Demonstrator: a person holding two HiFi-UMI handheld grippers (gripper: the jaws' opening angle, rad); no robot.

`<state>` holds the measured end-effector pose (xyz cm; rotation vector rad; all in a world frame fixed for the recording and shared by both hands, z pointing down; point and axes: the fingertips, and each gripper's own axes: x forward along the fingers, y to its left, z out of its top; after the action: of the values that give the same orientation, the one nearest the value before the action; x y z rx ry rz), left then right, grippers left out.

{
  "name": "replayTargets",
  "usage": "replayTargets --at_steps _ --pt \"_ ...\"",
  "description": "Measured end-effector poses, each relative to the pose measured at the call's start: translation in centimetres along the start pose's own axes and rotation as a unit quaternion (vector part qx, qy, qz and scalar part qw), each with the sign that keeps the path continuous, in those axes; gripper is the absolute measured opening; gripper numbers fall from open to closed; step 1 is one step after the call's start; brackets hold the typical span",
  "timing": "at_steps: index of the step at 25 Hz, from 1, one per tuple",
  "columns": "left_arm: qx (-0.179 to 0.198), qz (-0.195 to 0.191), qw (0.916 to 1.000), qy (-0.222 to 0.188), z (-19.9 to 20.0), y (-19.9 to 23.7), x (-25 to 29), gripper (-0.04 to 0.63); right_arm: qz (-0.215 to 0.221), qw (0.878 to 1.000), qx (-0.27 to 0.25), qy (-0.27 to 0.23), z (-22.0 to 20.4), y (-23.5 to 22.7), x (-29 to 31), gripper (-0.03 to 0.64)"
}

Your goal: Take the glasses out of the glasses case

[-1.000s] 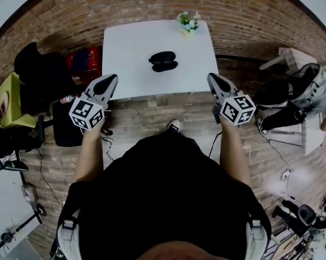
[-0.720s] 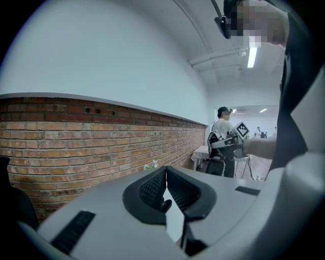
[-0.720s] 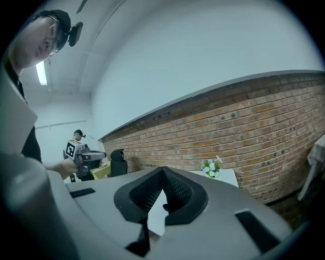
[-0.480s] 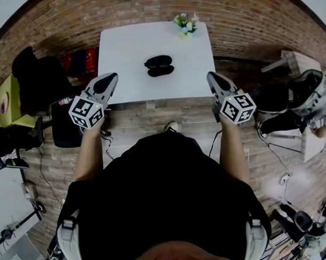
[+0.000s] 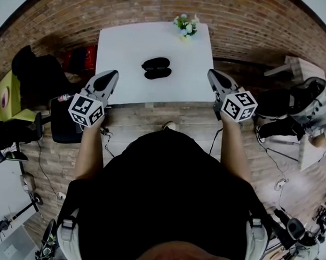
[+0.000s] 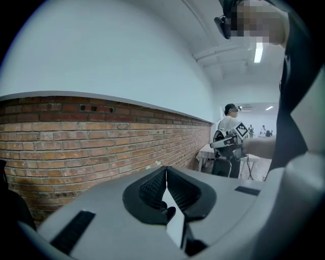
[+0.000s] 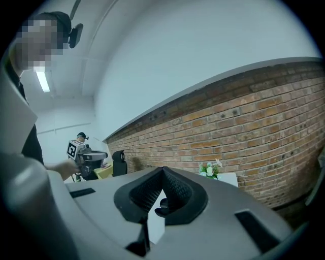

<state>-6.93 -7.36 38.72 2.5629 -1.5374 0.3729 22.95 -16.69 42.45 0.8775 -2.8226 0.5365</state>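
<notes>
A black glasses case (image 5: 156, 68) lies near the middle of the white table (image 5: 123, 45), showing as two dark lobes side by side; no glasses can be made out. My left gripper (image 5: 108, 77) hangs over the table's near left corner, well short of the case. My right gripper (image 5: 214, 78) is level with it, off the table's right edge. In the left gripper view the left gripper (image 6: 166, 172) has its ribbed pads pressed together, with nothing held. The right gripper (image 7: 162, 170) looks the same in its own view.
A small pot of flowers (image 5: 186, 25) stands at the table's far right corner, against the brick wall (image 5: 241, 23). A black chair (image 5: 64, 123) and red things (image 5: 82, 59) are left of the table. Gear and cables (image 5: 292, 104) lie on the wooden floor at right.
The table and case have drifted slightly left and lower in the head view as the camera moved. Both grippers keep the same pose and stay shut.
</notes>
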Motion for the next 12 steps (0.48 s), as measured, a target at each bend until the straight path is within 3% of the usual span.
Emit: replayTargets --at_steps 12 --pt "0.002 0.013 0.9999 0.002 1.5 -0.9 1.6 0.012 0.027 1.0 -0.007 0.003 1.1 -1.9 0.6 0.015"
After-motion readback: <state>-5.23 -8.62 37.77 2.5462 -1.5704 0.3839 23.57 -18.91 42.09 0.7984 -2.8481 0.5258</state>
